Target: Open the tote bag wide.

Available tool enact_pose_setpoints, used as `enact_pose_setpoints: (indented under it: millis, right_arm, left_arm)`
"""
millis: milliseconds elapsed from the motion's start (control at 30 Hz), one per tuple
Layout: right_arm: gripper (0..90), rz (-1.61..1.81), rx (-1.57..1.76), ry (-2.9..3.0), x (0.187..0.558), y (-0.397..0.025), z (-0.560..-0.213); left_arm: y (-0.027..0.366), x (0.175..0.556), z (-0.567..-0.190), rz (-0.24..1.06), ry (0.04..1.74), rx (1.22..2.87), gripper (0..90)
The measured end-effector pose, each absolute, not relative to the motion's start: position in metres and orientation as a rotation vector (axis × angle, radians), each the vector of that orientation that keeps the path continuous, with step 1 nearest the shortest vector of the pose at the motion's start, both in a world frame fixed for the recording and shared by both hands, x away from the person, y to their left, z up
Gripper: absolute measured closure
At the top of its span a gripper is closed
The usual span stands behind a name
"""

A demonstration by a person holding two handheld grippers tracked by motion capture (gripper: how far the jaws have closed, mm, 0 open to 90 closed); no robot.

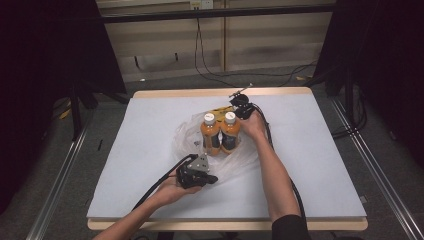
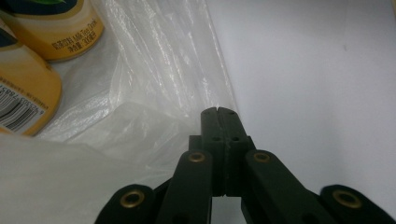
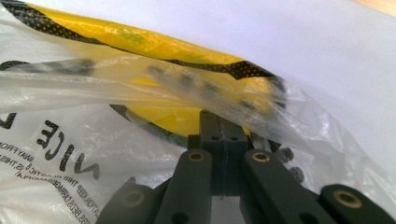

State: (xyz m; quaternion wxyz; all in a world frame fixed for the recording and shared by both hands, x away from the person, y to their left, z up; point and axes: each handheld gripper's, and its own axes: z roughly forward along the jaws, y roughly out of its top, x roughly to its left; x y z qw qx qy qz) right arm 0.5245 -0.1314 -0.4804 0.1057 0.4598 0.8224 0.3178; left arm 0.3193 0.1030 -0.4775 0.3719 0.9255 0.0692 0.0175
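**A:** What were your two grippers doing with the plastic bag (image 1: 225, 155)?

**B:** Your left gripper (image 1: 196, 175) sat at the near edge of the bag, jaws pressed fully together. In the left gripper view the jaw tips met right at the bag's clear film (image 2: 154, 93); whether a fold was pinched between them, I could not tell. Your right gripper (image 1: 242, 107) was at the far edge, jaws also closed, with the film draped over the tips in its own view; a pinch looked likely there, but I could not confirm it.

**A:** And the bottles?

**B:** Two orange bottles (image 1: 220, 134) with white caps stood upright, side by side and touching, in the middle of the bag. I judged you held opposite edges so the mouth stayed spread around them. A yellow packet (image 3: 154, 51) with black trim lay under the film by the right gripper.

**A:** What about the table and room?

**B:** The table (image 1: 320, 165) had a pale grey top with a wooden rim. Beyond it were dark curtains at both sides, a light wall, and cables (image 1: 210, 70) hanging down to the floor.
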Motion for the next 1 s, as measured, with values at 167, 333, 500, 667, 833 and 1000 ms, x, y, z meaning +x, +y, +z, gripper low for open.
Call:
enact_pose_setpoints:
  millis: [167,333,500,667,833,1000]
  right_arm:
    - [90.0,0.924,1.337,2.437,0.524,-0.129,-0.479]
    - [90.0,0.958,1.325,2.475,0.52,-0.128,-0.478]
    - [90.0,1.031,1.319,2.476,0.514,-0.134,-0.474]
    - [90.0,1.115,1.25,2.484,0.503,-0.135,-0.46]
    - [90.0,1.179,1.237,2.495,0.497,-0.136,-0.447]
    - [90.0,1.173,1.224,2.513,0.49,-0.139,-0.442]
  left_arm:
    - [0.104,0.323,-0.479,0.037,0.201,2.349,90.0]
    - [0.104,0.329,-0.48,0.036,0.247,2.338,90.0]
    - [0.107,0.334,-0.481,0.021,0.305,2.309,90.0]
    - [0.113,0.336,-0.476,0.022,0.338,2.258,90.0]
    - [0.118,0.339,-0.471,0.027,0.365,2.199,90.0]
    - [0.123,0.341,-0.467,0.033,0.384,2.16,88.8]
